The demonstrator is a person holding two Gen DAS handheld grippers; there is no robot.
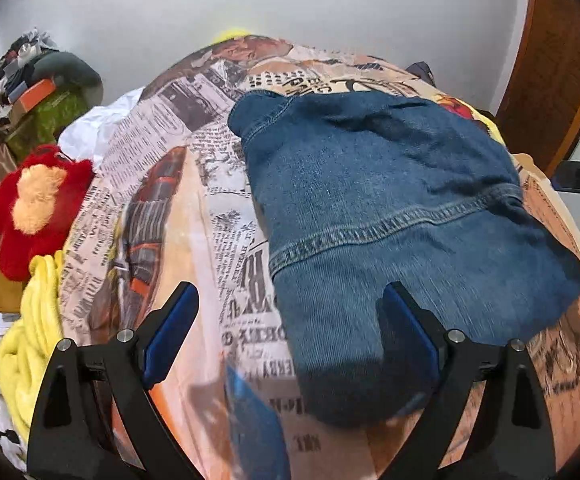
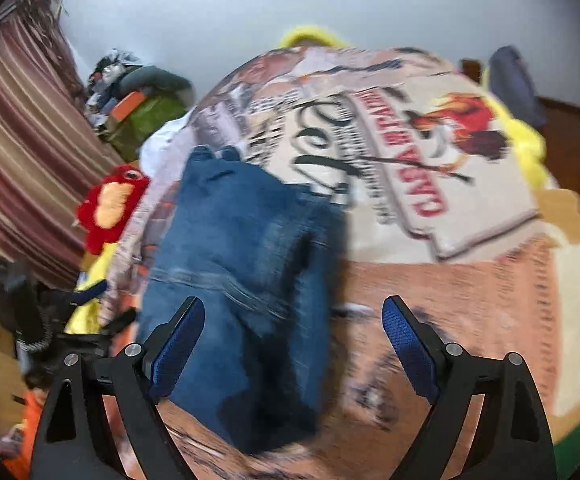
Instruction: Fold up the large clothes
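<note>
I am seeing the folded jeans (image 1: 390, 208) lying on the printed bedspread (image 1: 161, 208); a plush toy (image 1: 33, 204) is sitting off the spread's left edge, a cluttered pile (image 1: 37, 84) lying behind it.

Matt blue denim jeans (image 1: 390, 216), printed cloth bedspread (image 1: 193, 184), fuzzy plush toy (image 1: 33, 204)

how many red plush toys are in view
1: a red plush toy at the bed's left edge, beside the newspaper-print bedspread, left of the denim garment. Others may be hidden in the clutter.
</note>
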